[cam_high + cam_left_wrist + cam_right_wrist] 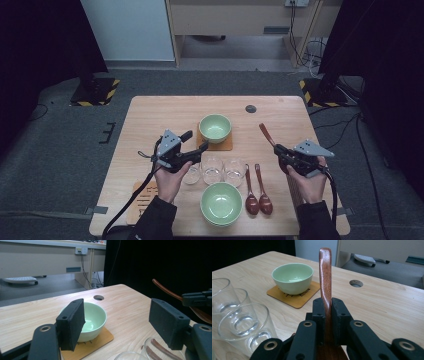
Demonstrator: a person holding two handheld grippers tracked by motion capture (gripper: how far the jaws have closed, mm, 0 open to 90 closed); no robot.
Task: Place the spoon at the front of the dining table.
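Sitting seemingly empty: green bowl (292, 278) on coaster (294, 295).

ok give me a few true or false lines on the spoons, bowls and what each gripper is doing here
1. The right gripper is shut on a wooden spoon. True.
2. The left gripper holds a glass. False: its fingers are apart with nothing between them.
3. The far bowl sits on a coaster. True.
4. Four spoons lie on the table. False: two spoons lie beside the near bowl.
5. Three glasses stand between the two bowls. True.
6. The far bowl is full of soup. False: it looks empty.
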